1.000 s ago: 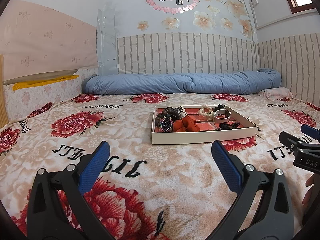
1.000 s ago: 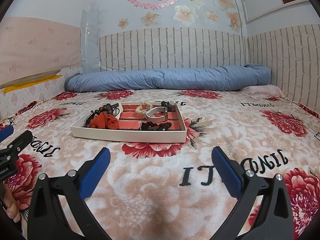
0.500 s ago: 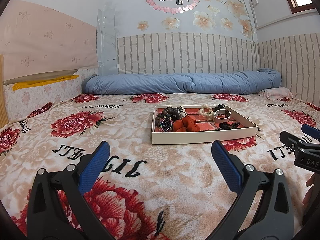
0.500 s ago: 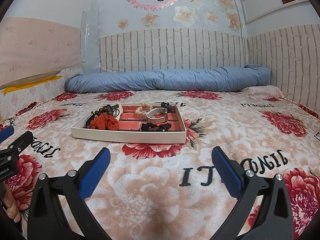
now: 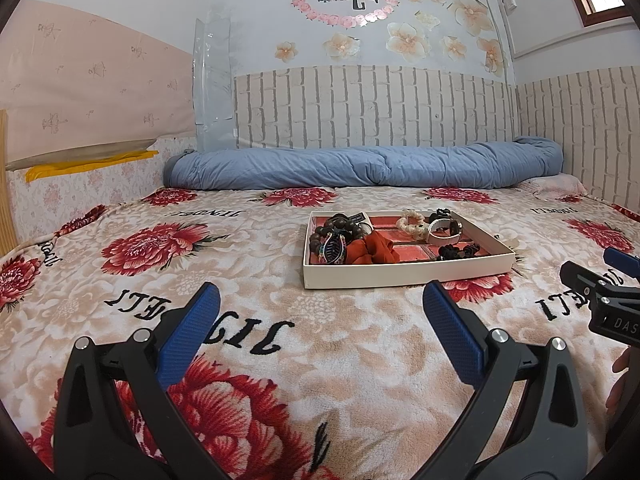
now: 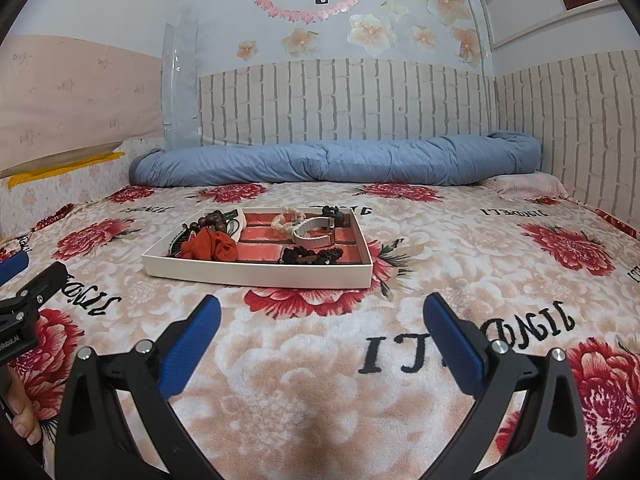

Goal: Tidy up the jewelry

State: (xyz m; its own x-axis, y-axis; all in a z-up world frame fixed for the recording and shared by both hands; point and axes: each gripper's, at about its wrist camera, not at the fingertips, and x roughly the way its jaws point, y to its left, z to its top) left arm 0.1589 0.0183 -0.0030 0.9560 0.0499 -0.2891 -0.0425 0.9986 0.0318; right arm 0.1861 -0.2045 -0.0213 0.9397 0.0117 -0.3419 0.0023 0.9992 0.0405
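Left wrist view: the white tray (image 5: 404, 270) is seen lying flat on the flowered bed blanket (image 5: 248, 332), and every place below is given from that tray. Within its walls the jewelry is gathered: dark wooden beads (image 5: 338, 229) and a claw clip (image 5: 332, 249) at the left end, an orange scrunchie (image 5: 374, 249) just right of them, a pale bracelet (image 5: 410, 222) and a watch band (image 5: 444, 232) toward the far right, black pieces (image 5: 456, 251) at the near right. Nothing loose is seen on the blanket around the tray. The left tongs (image 5: 320, 304) are held well short of the near wall, spread wide and empty. The right tongs (image 6: 320, 308) are likewise held back, wide, nothing gripped. Such spread would suit reaching in; equally, a finished sorting could be fitted.
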